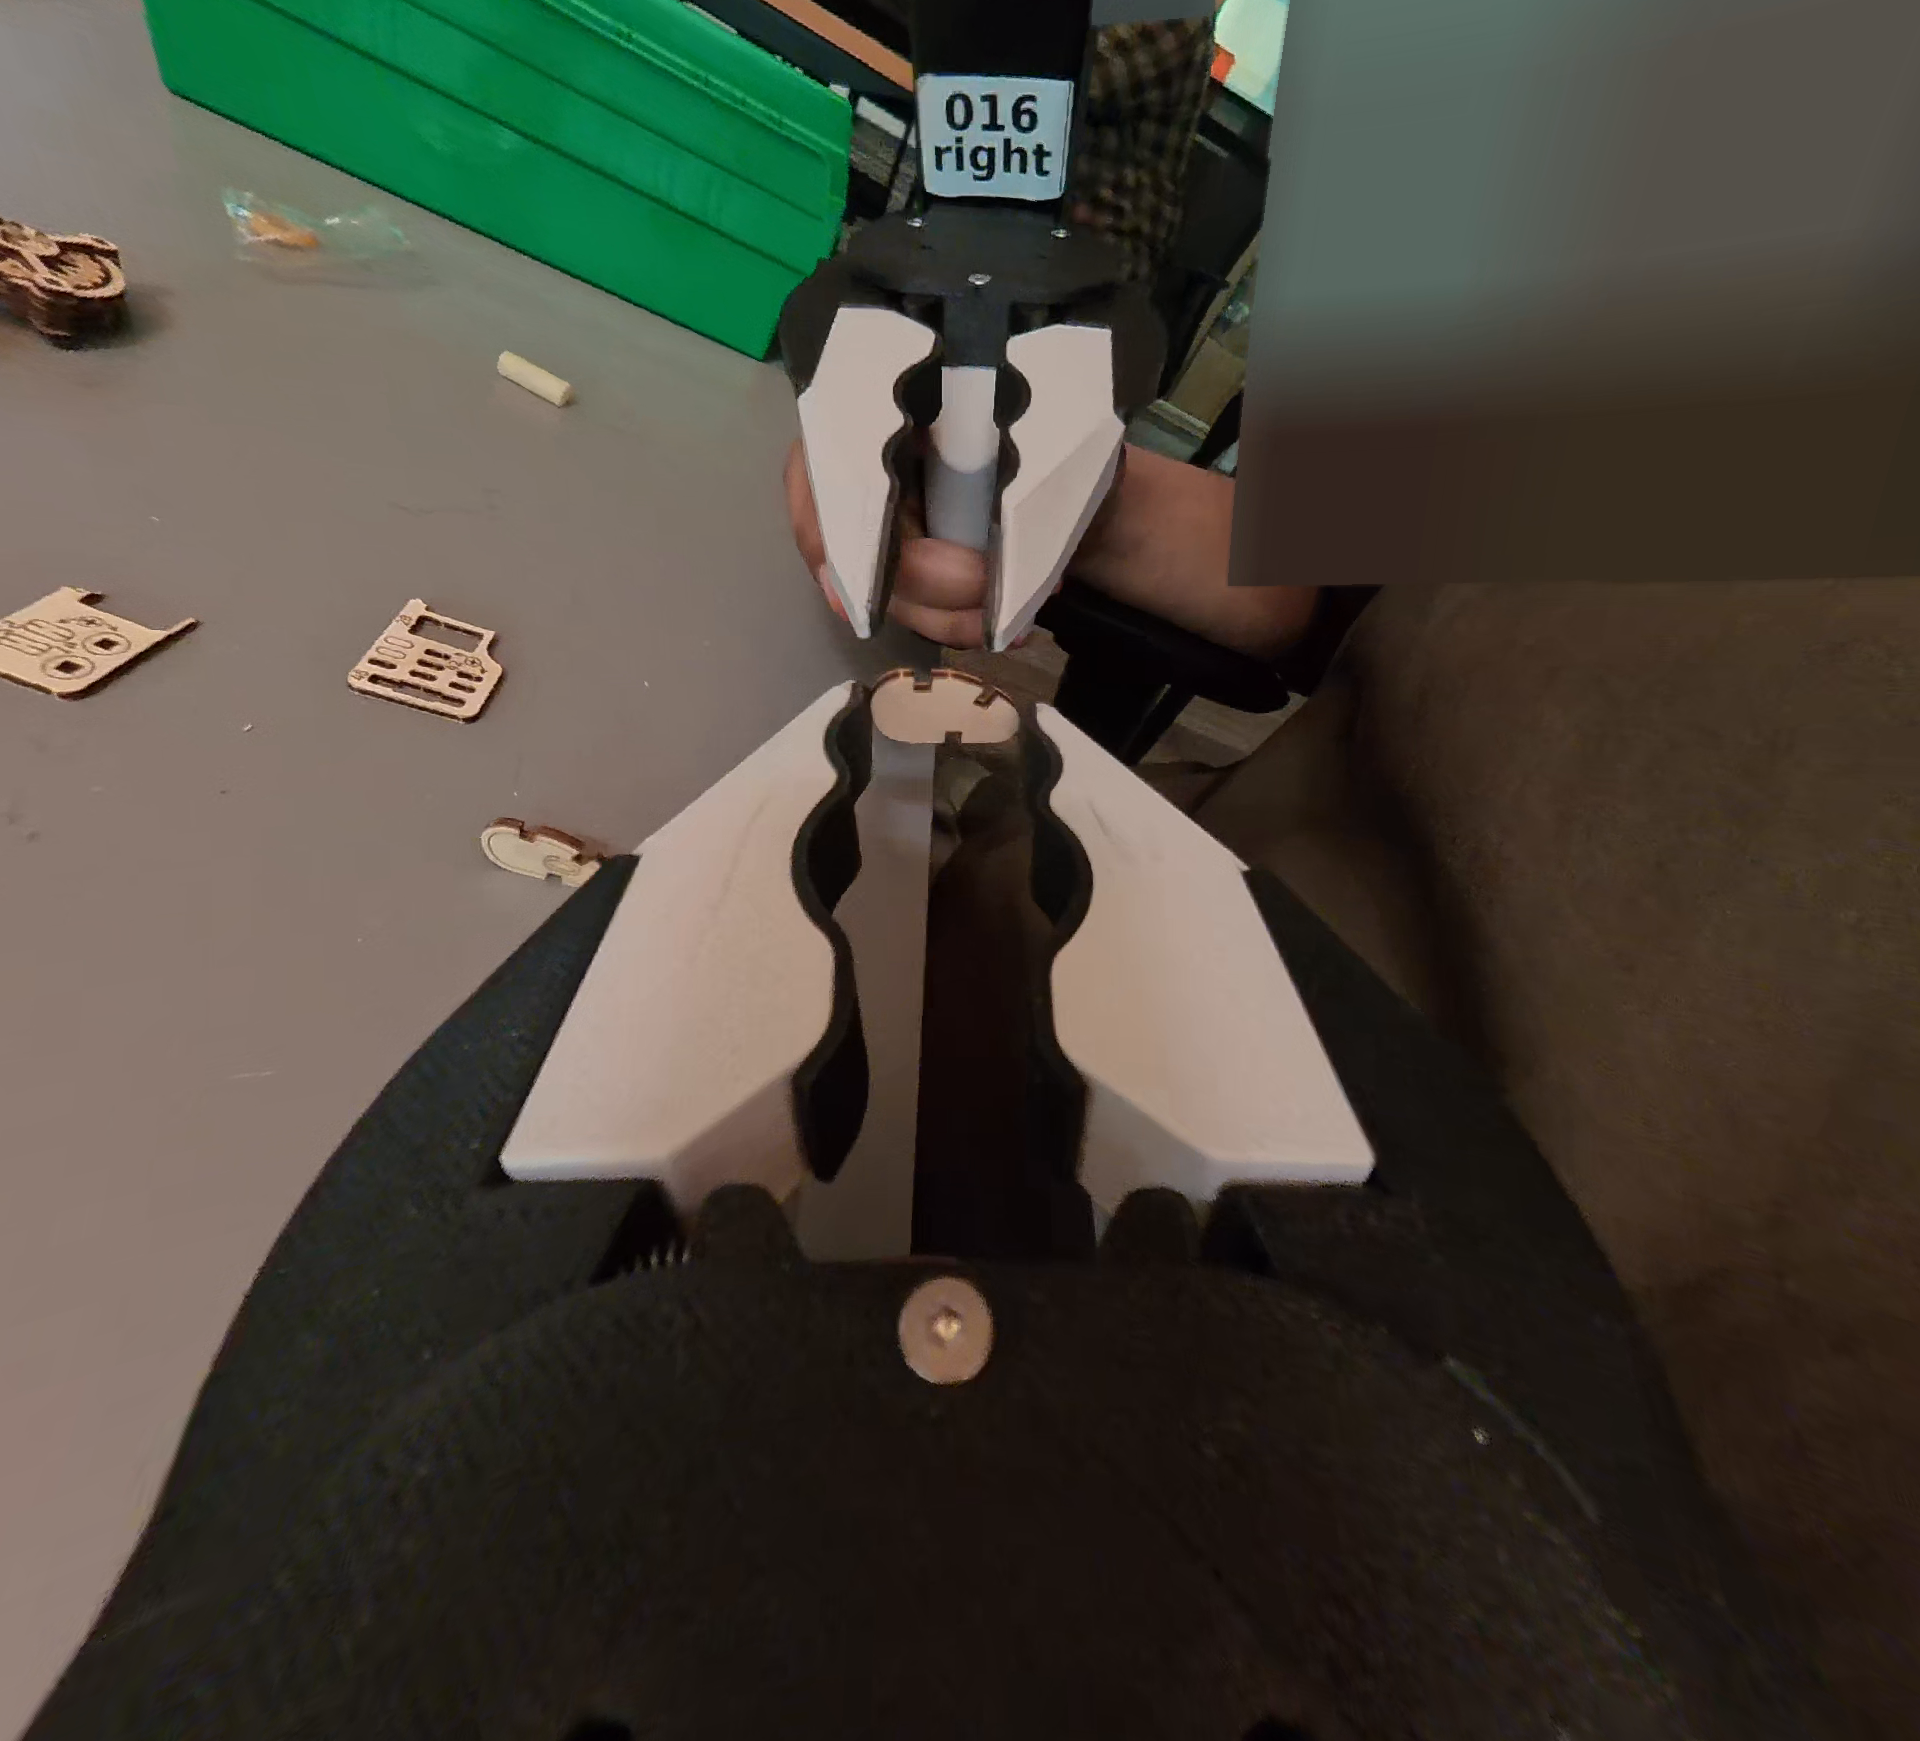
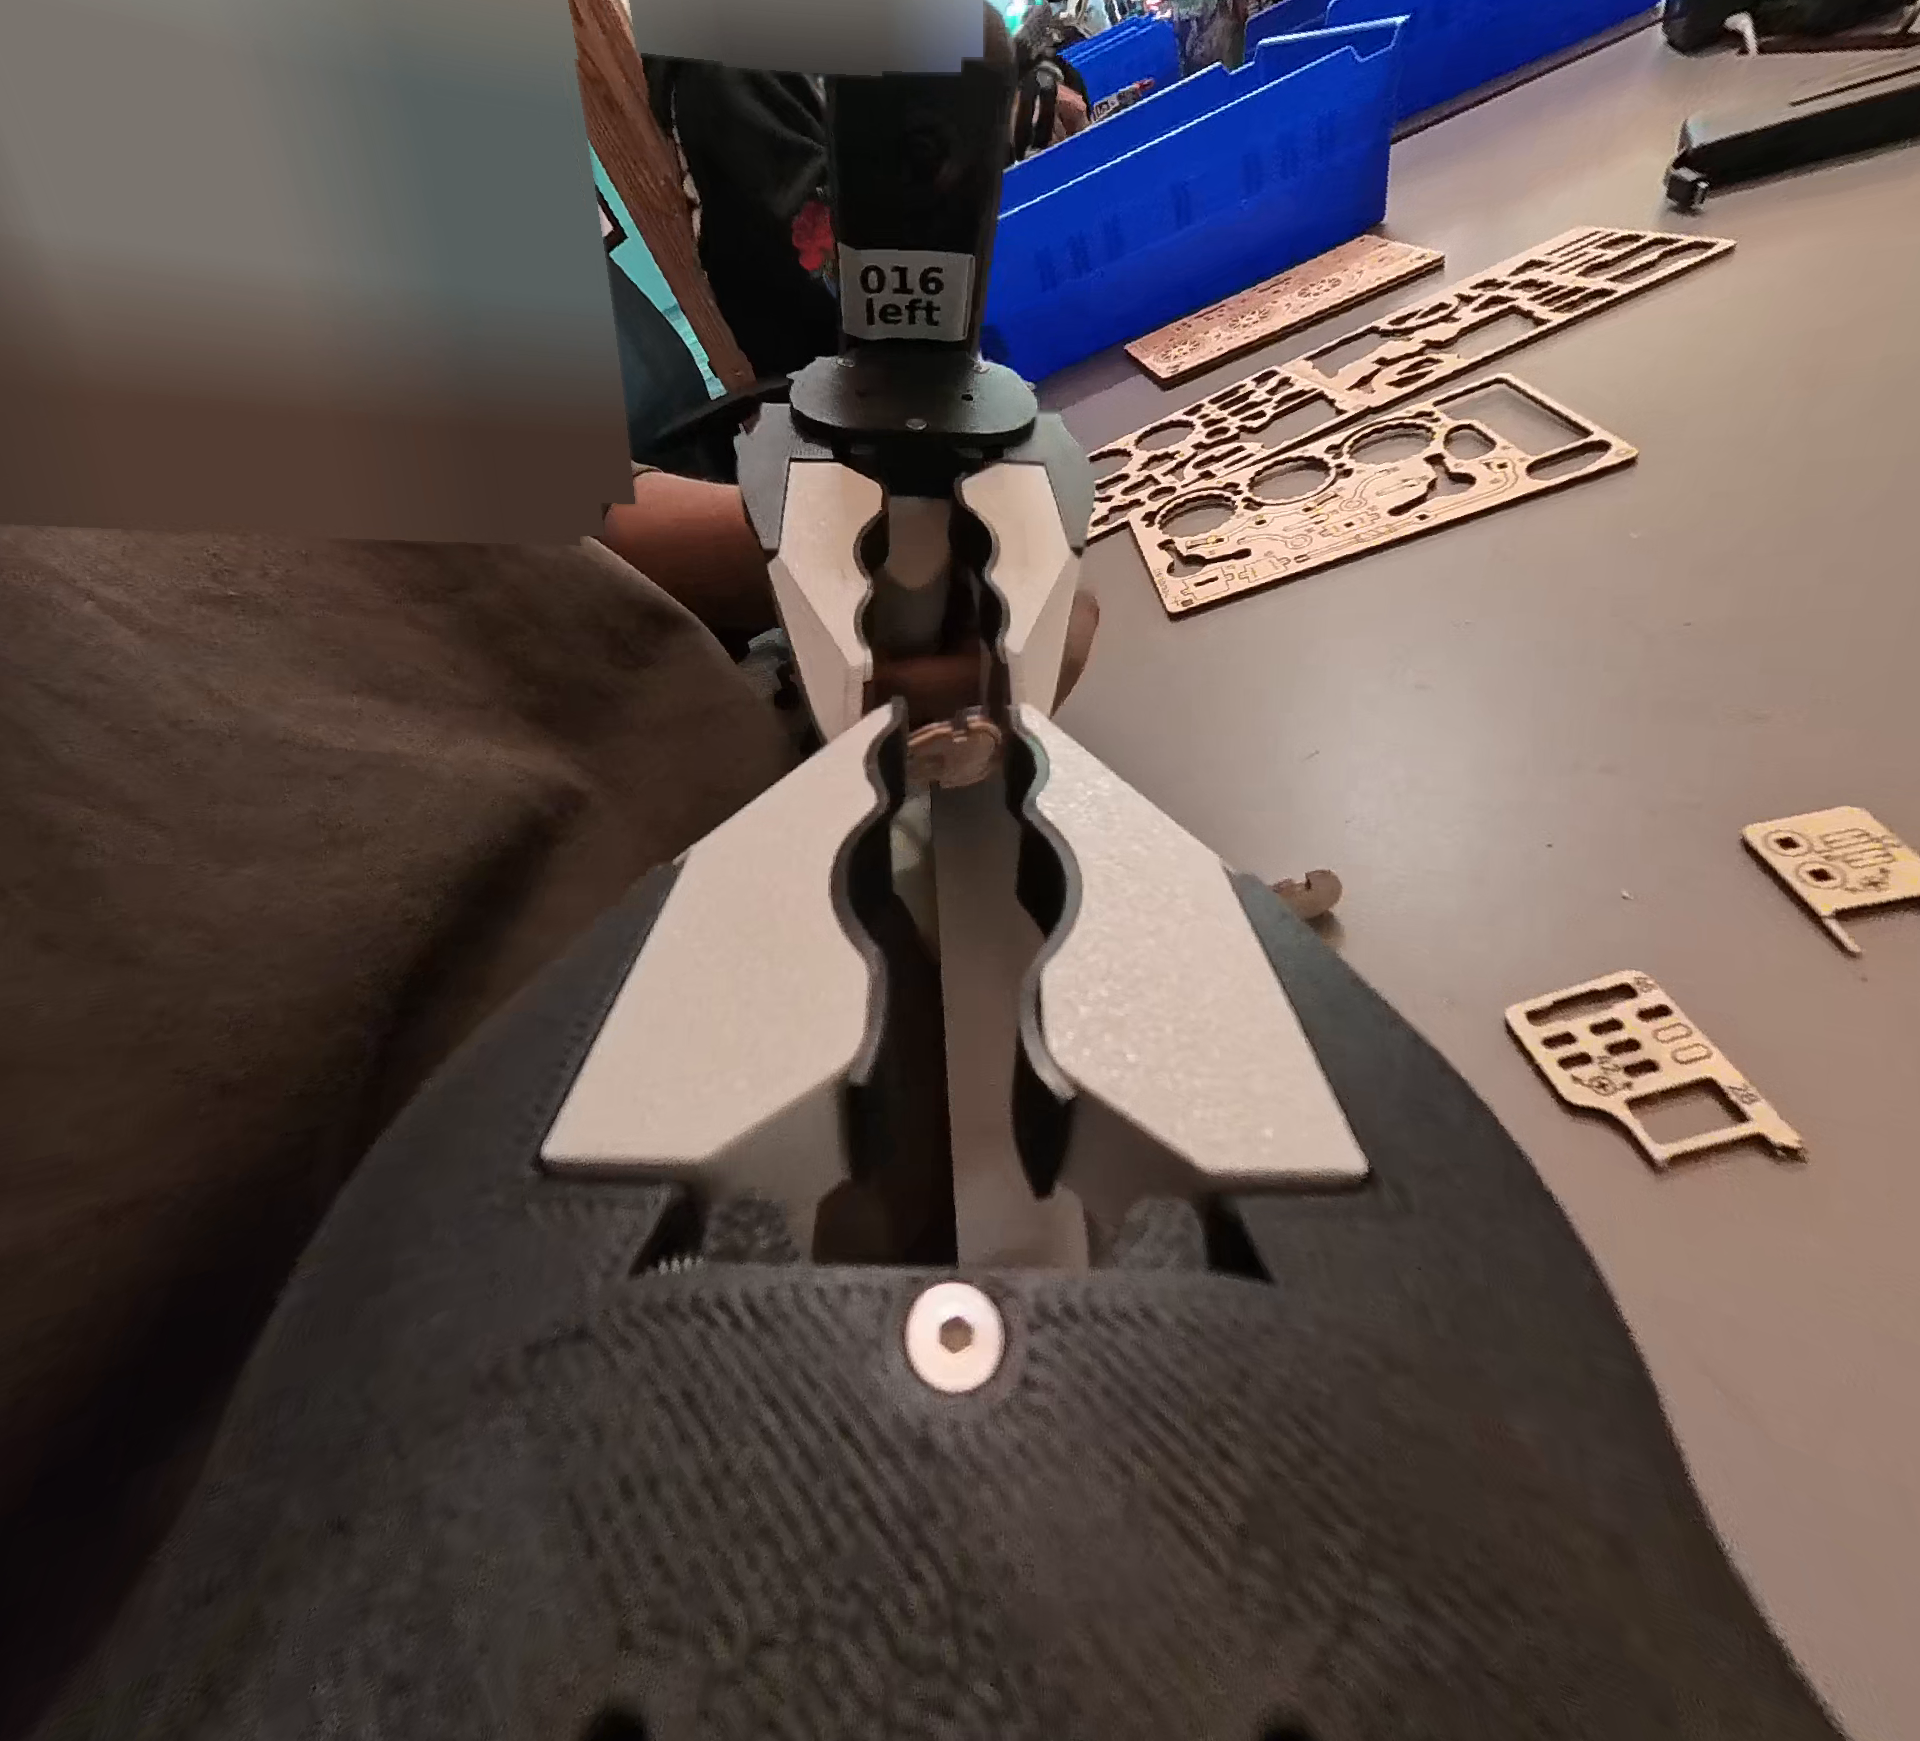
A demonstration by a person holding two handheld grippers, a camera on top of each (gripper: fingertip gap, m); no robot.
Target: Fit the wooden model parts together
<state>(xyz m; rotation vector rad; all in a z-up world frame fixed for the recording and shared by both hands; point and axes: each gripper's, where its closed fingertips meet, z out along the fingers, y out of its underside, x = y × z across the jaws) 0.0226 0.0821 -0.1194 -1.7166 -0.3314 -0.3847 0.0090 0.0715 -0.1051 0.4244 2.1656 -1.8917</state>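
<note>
A green bin (image 1: pixel 488 91) stands at the far left of the grey table (image 1: pixel 312 486) in the left wrist view; its contents are hidden behind its wall. In the right wrist view a row of blue bins (image 2: pixel 1195 205) lines the far side, and what they hold cannot be made out.

At the table's near edge the two grippers meet tip to tip. The left gripper (image 1: pixel 943 699) has its fingers drawn narrow on a round wooden disc (image 1: pixel 943 707) with notched rim, held flat at the tips. The right gripper (image 2: pixel 951 735) has its fingers close together at the same disc (image 2: pixel 951 751); whether it truly grips the disc or another part cannot be told.

Loose parts lie on the table: two slotted plates (image 1: pixel 426 663) and (image 1: pixel 73 642), a small rounded piece (image 1: pixel 540 850), a short pale dowel (image 1: pixel 535 379), a clear bag (image 1: pixel 301 231) and a stack of dark cut pieces (image 1: pixel 62 278) at far left. Punched-out wooden sheets (image 2: pixel 1382 465) lie far right in the right wrist view, near the blue bins.

Beyond the table are cluttered shelves and a wooden panel.
</note>
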